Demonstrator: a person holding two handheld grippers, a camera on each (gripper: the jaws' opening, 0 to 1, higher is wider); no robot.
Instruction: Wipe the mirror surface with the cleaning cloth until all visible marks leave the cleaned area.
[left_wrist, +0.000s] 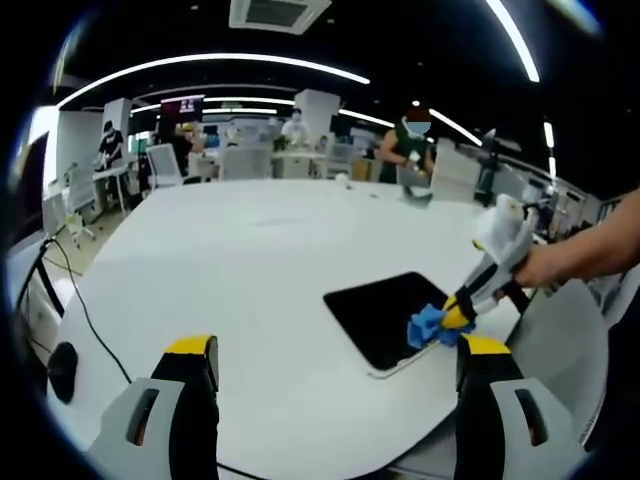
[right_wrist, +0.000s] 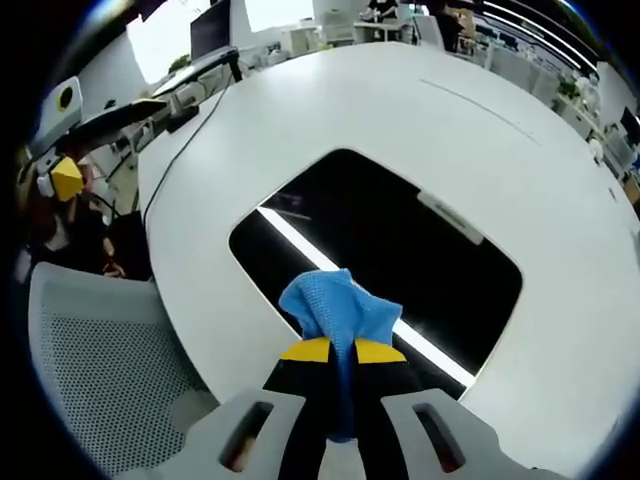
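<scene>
A dark rectangular mirror (right_wrist: 400, 235) lies flat on the white table (right_wrist: 520, 110) and reflects ceiling light strips. My right gripper (right_wrist: 342, 350) is shut on a blue cleaning cloth (right_wrist: 335, 305), whose bunched end rests on the mirror's near edge. In the left gripper view the mirror (left_wrist: 385, 312) sits at the table's right side, with the right gripper (left_wrist: 455, 318) and the blue cloth (left_wrist: 428, 327) pressed on its near right corner. My left gripper (left_wrist: 335, 352) hangs open over bare table (left_wrist: 250, 250), well left of the mirror, holding nothing.
A grey mesh chair (right_wrist: 100, 360) stands by the table edge near the mirror. A black cable (left_wrist: 85, 310) runs along the table's left side. A person's hand (left_wrist: 560, 262) holds the right gripper. People and desks stand far behind the table.
</scene>
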